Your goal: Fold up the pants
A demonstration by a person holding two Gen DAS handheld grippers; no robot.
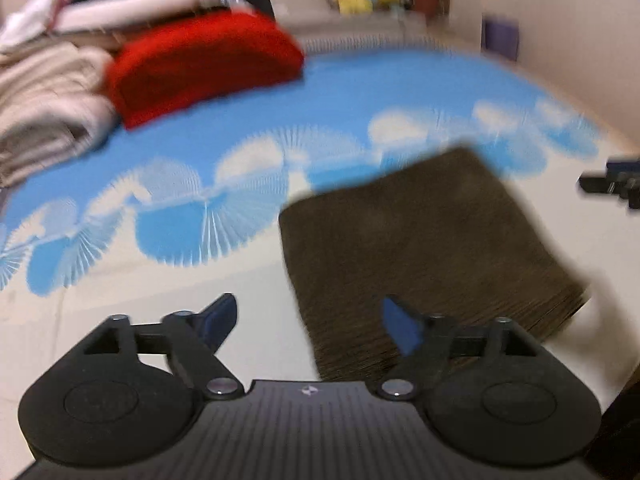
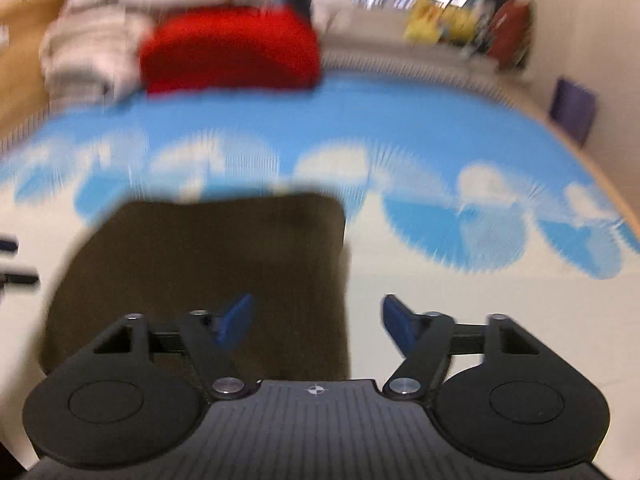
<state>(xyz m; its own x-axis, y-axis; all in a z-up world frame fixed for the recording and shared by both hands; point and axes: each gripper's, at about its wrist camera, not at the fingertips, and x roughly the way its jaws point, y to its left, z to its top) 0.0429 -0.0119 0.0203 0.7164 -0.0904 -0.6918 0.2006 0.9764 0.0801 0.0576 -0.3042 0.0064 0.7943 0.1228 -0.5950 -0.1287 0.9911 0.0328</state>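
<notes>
The dark brown pants [image 1: 424, 240] lie folded into a flat rectangle on a blue and cream patterned cloth [image 1: 224, 128]. My left gripper [image 1: 308, 320] hangs above the near left edge of the pants, jaws wide apart, nothing between them. In the right wrist view the same folded pants [image 2: 208, 256] fill the lower left. My right gripper [image 2: 316, 320] hovers over their near right edge, jaws spread wide and empty. The other gripper shows as a dark shape [image 1: 612, 184] at the right edge of the left wrist view. Both views are blurred.
A red folded garment [image 1: 200, 68] and a pile of beige and white folded clothes [image 1: 44, 96] sit at the far left of the cloth. Yellow and red items [image 2: 444, 28] stand beyond the far edge. A purple object [image 2: 572, 112] leans by the wall.
</notes>
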